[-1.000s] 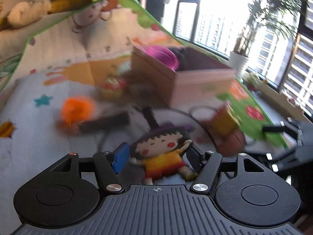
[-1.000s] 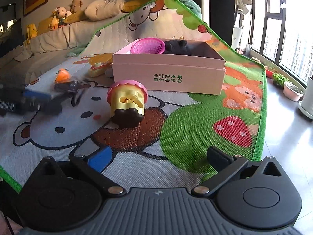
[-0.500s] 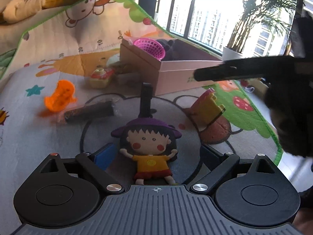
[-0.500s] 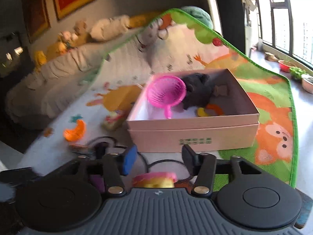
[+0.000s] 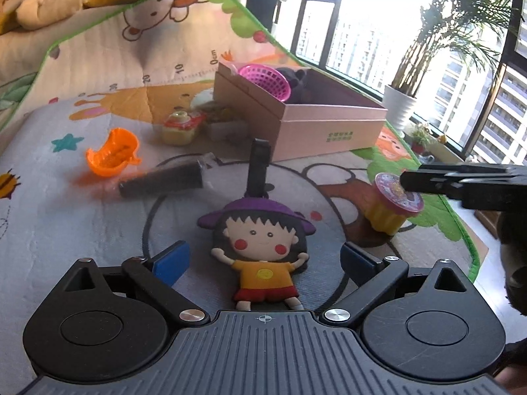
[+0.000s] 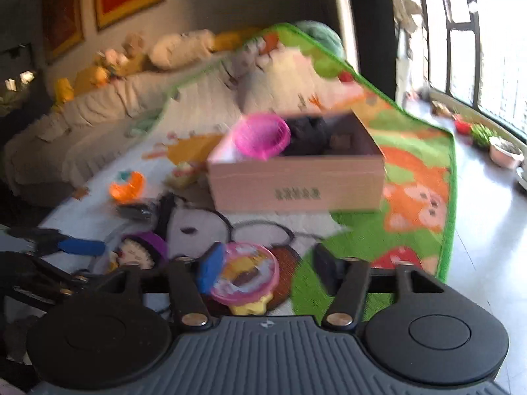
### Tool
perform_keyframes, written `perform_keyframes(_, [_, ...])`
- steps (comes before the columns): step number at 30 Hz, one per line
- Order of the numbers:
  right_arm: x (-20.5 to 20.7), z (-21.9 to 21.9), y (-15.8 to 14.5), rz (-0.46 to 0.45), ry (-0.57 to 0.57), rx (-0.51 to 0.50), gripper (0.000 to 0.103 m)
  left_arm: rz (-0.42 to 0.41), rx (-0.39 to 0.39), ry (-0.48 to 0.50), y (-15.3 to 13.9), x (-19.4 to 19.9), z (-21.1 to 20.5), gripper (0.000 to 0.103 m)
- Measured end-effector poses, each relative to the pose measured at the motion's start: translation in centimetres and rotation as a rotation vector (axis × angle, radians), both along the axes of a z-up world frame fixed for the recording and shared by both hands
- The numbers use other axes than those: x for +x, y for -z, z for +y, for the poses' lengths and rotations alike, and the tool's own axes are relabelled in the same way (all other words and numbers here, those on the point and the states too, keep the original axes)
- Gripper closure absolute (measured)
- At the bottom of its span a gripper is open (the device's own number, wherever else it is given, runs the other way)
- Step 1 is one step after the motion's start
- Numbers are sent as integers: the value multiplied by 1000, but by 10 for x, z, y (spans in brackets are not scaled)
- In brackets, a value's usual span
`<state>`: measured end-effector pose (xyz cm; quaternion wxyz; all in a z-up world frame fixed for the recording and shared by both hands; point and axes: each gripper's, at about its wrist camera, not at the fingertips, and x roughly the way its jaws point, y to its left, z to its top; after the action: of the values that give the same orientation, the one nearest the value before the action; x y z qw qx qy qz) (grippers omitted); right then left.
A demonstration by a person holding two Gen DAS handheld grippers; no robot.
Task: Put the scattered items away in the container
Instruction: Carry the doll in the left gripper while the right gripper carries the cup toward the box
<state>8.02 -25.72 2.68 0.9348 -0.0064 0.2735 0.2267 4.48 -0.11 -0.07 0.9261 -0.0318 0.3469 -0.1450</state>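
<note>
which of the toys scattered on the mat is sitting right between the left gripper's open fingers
The cartoon girl doll with the purple hat lies between the left gripper fingers; the orange toy and jelly cup lie farther off.

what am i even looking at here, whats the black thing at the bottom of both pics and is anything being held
The black shape at the bottom of each picture is a hand-held gripper with two fingers; a person carries one in each hand, and a wide-angle camera on each looks forward along its fingers.

The left camera shows the left gripper open around a flat cartoon doll lying on the play mat. The right camera, which is blurred, shows the right gripper open around a pink-topped yellow toy.

Nothing is held yet: both toys lie on the mat, with gaps beside the fingers.

Further off are an orange toy, a dark tube and a pink cardboard box, which already holds a pink basket.
</note>
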Motion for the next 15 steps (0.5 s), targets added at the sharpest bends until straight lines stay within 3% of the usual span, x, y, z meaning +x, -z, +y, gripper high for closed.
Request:
perform_keyframes(1, [-7,2,-3,-43,-19,-8,12,-1,0,2,0,-2,0,2])
perform_keyframes(3, [-15,11,-4,-93,-60,-42,11,6,2,-2,2,-5,1,2])
perform_keyframes(8, [0,33,17,-62,-59,-115,11,10,3,-14,3,-10,1,2])
perform_keyframes(9, [3,34,20,-53,-50,-121,14,6,6,-13,2,-11,0,2])
perform_keyframes(12, [10,33,26,-7,-41,-127,47,-3,36,-5,-2,-11,-5,1])
perform_keyframes(15, [4,28,24,-18,-22,-116,47,-9,60,3,-2,-6,-11,1])
